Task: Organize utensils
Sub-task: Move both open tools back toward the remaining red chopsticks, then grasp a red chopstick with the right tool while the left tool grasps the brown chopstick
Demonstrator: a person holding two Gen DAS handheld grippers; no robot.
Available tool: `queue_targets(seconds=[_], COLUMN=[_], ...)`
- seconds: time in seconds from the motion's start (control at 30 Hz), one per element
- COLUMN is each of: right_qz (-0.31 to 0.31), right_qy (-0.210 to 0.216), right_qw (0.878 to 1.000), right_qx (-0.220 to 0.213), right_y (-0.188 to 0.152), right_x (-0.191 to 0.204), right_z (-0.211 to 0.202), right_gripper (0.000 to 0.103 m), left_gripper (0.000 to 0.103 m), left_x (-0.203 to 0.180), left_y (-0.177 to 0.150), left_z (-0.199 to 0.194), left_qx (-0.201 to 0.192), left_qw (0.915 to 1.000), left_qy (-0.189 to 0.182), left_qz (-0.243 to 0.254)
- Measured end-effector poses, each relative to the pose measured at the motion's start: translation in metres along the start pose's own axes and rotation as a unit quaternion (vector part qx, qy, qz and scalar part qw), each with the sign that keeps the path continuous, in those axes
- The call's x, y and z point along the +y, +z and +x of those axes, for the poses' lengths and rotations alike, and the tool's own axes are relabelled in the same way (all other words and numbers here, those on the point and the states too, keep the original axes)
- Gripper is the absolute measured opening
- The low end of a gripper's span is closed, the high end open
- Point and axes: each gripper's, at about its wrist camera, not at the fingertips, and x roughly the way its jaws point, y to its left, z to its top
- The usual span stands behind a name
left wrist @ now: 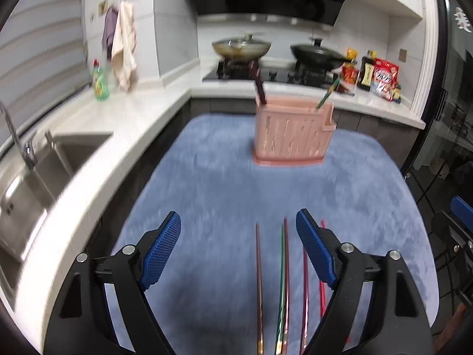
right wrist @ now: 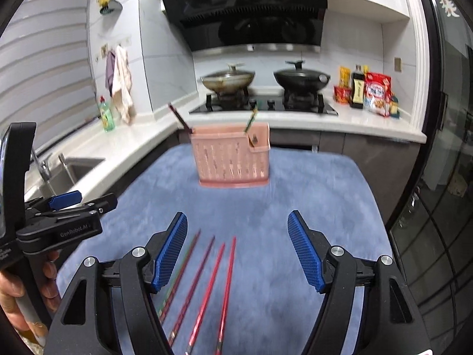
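Kitchen; blue mat surface (right wrist: 295,195). Pink holder (right wrist: 232,159), frame centre, two sticks in. Chopsticks (right wrist: 207,284) lie loose, lower frame. Left claw (left wrist: 238,250), right claw (right wrist: 238,248): released, empty. Step: reaching; next, straddle one chopstick.

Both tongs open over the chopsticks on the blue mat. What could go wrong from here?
1. The loose chopsticks lie close together and nearly parallel on the blue mat; the right tongs may pinch two at once or roll one aside.
2. The left tongs span some of the same sticks, so both tongs could collide.
3. The pink holder already has chopsticks leaning out; a careless insert may knock them.
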Motion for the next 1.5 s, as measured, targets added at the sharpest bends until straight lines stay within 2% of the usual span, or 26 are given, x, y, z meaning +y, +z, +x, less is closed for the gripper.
queue_targets(seconds=[0.3, 0.4, 0.47, 0.53, 0.63, 1.0, 1.5], right_qz=[0.034, 0.026, 0.023, 0.021, 0.023, 0.021, 0.023], right_qy=[-0.009, -0.019, -0.019, -0.016, -0.010, 0.011, 0.008], right_qw=[0.998, 0.997, 0.996, 0.995, 0.994, 0.991, 0.988], right_qx=[0.059, 0.074, 0.081, 0.092, 0.106, 0.133, 0.152], right_y=[-0.069, -0.088, -0.101, -0.114, -0.127, -0.151, -0.165], right_x=[-0.006, -0.004, -0.002, 0.001, 0.003, 0.013, 0.011], right_z=[0.018, 0.024, 0.026, 0.030, 0.034, 0.044, 0.055], right_gripper=[0.068, 0.067, 0.064, 0.057, 0.051, 0.027, 0.007], left_gripper=[0.076, 0.076, 0.076, 0.076, 0.076, 0.076, 0.076], left_x=[0.010, 0.010, 0.009, 0.007, 0.007, 0.010, 0.011], left_y=[-0.057, -0.070, -0.079, -0.086, -0.095, -0.122, -0.138], left_z=[0.015, 0.020, 0.024, 0.025, 0.027, 0.032, 0.029], left_qx=[0.033, 0.044, 0.056, 0.060, 0.066, 0.098, 0.115], left_qw=[0.9994, 0.9989, 0.9984, 0.9982, 0.9977, 0.9948, 0.9925], left_qy=[0.001, -0.002, -0.006, -0.004, -0.004, -0.015, -0.030], left_qz=[-0.013, -0.012, -0.011, -0.009, -0.010, -0.022, -0.028])
